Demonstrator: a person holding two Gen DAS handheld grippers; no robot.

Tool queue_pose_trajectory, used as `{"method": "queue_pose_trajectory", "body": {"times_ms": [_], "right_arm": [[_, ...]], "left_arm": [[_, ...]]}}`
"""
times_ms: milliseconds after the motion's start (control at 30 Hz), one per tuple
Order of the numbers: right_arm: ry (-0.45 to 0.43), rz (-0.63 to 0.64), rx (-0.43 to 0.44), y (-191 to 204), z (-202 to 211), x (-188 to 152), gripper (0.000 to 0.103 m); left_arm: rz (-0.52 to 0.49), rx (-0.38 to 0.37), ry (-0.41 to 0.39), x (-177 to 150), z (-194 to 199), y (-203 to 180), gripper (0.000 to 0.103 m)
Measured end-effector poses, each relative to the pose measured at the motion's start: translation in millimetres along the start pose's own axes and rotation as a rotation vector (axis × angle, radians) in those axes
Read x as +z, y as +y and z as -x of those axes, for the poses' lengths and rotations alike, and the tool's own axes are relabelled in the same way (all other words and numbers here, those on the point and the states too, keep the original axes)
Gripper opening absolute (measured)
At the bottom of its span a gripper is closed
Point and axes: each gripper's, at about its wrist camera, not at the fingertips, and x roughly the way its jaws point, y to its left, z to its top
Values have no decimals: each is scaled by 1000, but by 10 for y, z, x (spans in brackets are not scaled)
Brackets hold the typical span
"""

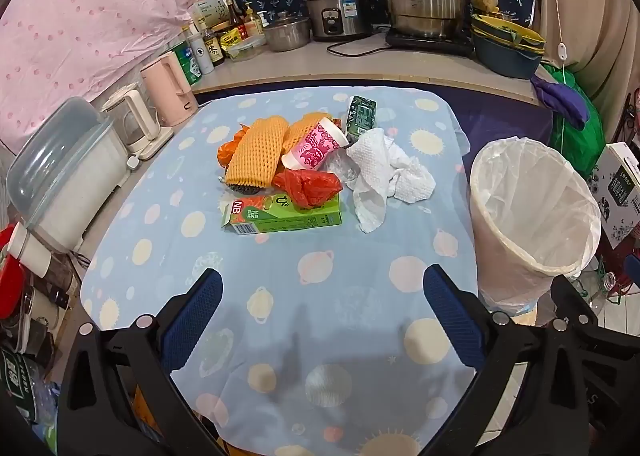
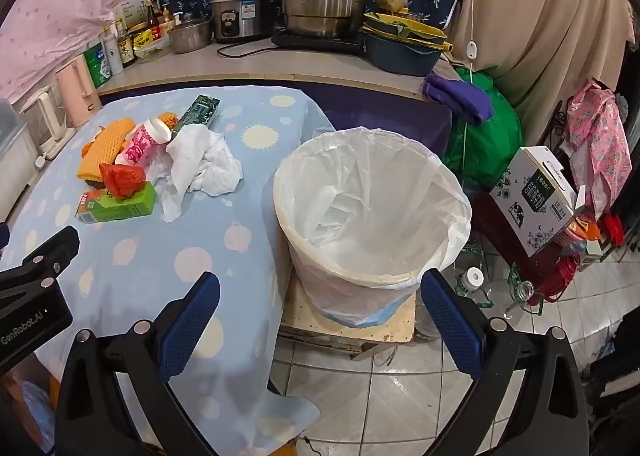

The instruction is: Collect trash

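Spread over the desk (image 1: 280,296) is a pale blue cloth printed with suns and planets, and the trash is heaped on it toward the far side. A white-lined waste bin (image 2: 372,216) is taken as the landmark: it stands on a low stool just beside the desk's right edge, with nothing seen inside but its liner.

Left of the bin, nearest to it in the heap, crumpled white paper towels (image 1: 384,172) are seen. Beyond them, further from the bin, a green carton (image 1: 280,214) is laid flat, with the letters "NB" readable on its red end flap; its other print is too small to read. A red plastic bag (image 1: 308,186) is rested on top of it. Behind these a pink patterned paper cup (image 1: 314,148) is tipped on its side, flanked by orange foam fruit netting (image 1: 252,158) and a dark green packet (image 1: 360,116) whose print cannot be read.

"GenRobot.AI" is printed on the left tool's body, seen at the left edge of the right wrist view.

The left tongs (image 1: 322,324) are held wide open over bare cloth, gripping nothing. The right tongs (image 2: 320,326) are likewise spread wide and empty, near the bin's front rim.
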Motion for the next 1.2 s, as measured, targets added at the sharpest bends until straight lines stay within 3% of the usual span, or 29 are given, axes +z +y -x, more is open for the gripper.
{"method": "queue_pose_trajectory", "body": {"times_ms": [1200], "right_arm": [[3, 34, 28, 97, -19, 14, 96]], "left_arm": [[5, 29, -5, -27, 6, 58, 96]]}}
